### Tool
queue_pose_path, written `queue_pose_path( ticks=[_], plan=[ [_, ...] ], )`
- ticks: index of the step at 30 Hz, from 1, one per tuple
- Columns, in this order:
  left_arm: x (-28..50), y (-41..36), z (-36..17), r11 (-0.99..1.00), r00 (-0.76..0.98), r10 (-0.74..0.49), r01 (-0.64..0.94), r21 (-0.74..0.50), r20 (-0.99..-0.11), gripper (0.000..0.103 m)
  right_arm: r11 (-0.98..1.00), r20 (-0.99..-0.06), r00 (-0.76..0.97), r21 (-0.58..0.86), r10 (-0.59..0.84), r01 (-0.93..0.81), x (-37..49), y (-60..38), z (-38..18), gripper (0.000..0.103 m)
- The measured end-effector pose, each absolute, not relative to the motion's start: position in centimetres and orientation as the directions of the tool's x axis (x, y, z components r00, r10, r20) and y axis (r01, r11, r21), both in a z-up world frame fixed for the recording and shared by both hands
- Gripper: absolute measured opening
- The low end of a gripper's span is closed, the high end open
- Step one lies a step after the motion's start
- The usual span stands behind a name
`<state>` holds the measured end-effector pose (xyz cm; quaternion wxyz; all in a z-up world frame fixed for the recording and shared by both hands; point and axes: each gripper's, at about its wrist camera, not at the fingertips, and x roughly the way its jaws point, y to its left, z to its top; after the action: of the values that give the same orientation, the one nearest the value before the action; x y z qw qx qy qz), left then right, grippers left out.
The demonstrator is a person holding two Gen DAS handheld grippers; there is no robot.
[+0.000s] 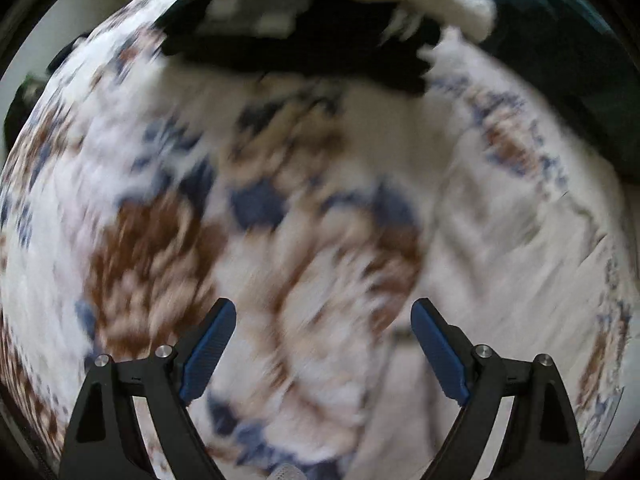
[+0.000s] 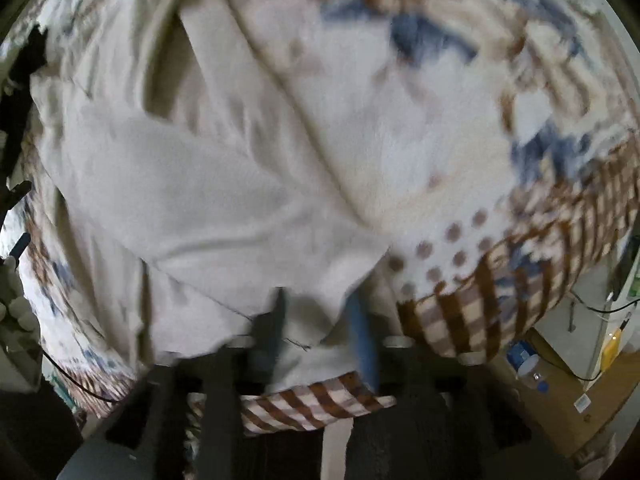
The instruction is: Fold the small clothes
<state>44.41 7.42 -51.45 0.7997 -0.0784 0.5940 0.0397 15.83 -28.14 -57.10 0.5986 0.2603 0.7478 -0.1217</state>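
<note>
The cream garment [image 2: 224, 184] lies spread on a patterned blanket [image 2: 560, 208], its near hem between the fingers of the right gripper [image 2: 320, 332]; blur hides whether the pads press it, so I cannot tell if it is held. The left gripper [image 1: 323, 344] hangs wide and empty above the blanket. The cloth looks soft, light and limp; hem corners seem best to pinch. Far off lie dark clothes [image 1: 304, 52].
</note>
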Motion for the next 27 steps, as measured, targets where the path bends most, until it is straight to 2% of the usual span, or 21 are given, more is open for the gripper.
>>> queue_pose_path(
  ticks=[4, 8, 13, 16, 20, 24, 27],
  plan=[
    [49.1, 5.2, -51.1, 0.997, 0.331, -0.024, -0.065, -0.048, -0.944, 0.089, 0.832, -0.980, -0.025, 0.153, 0.196, 0.533, 20.0, -29.8, -53.5, 0.059],
    [53.5, 3.0, -52.6, 0.998, 0.345, 0.056, 0.018, 0.066, -0.937, 0.089, 0.835, -0.978, 0.115, 0.207, 0.172, 0.509, 27.8, -31.1, -52.7, 0.059],
    [56.4, 5.2, -55.9, 0.979, 0.278, 0.198, -0.006, 0.204, -0.940, 0.089, 0.886, -0.982, 0.175, 0.146, 0.075, 0.440, 38.6, -29.9, -55.5, 0.059],
    [56.7, 7.8, -57.2, 0.983, 0.232, 0.184, -0.046, 0.178, -0.955, 0.090, 0.915, -0.990, 0.128, 0.107, 0.062, 0.389, 43.3, -28.9, -58.7, 0.059],
    [55.4, 9.5, -54.7, 0.990, 0.273, 0.129, -0.090, 0.108, -0.953, 0.090, 0.944, -0.998, 0.056, 0.001, -0.019, 0.331, 45.8, -29.9, -61.7, 0.059],
    [52.6, 9.4, -49.8, 0.993, 0.373, -0.046, -0.082, -0.082, -0.927, 0.090, 0.936, -0.996, 0.064, 0.073, 0.054, 0.345, 45.3, -31.4, -59.8, 0.059],
    [50.5, 7.8, -48.8, 0.997, 0.328, -0.078, 0.001, -0.082, -0.942, 0.090, 0.916, -0.984, 0.068, 0.176, 0.162, 0.360, 42.7, -32.4, -56.9, 0.061]
  ],
)
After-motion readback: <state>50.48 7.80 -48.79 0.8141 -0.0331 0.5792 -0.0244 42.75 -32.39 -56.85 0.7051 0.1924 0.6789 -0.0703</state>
